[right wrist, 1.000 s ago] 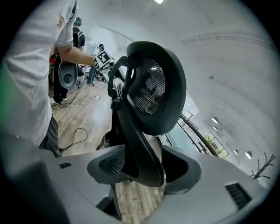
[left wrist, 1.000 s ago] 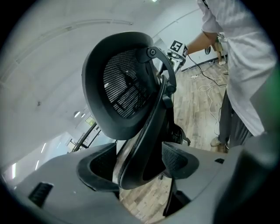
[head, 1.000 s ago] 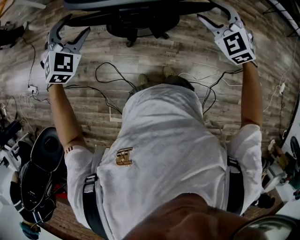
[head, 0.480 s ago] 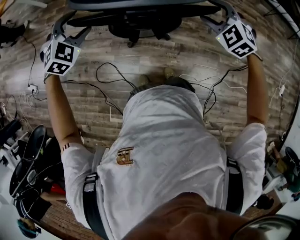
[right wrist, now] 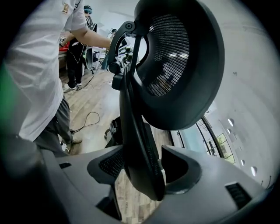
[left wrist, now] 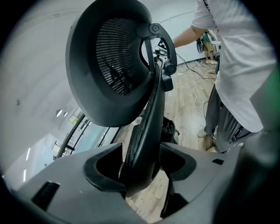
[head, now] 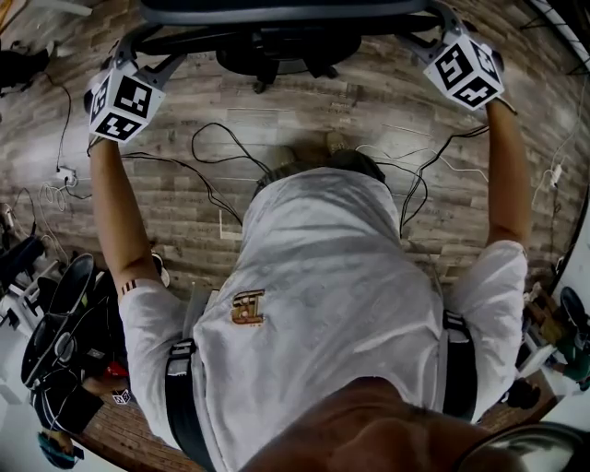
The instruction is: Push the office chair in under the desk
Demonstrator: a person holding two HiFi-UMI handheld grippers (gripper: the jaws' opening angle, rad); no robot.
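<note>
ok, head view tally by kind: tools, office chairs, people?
tools: 2 (left tool, right tool)
office chair: 1
person: 1
total: 4

Black chair on a grey-brown floor

The office chair (left wrist: 118,57) is black with a fine mesh weave. The floor (head: 277,101) is grey-brown wood planking. The left marker cube (head: 122,103) and right marker cube (head: 466,69) carry black-and-white squares. The person's shirt (head: 323,295) is white.
</note>
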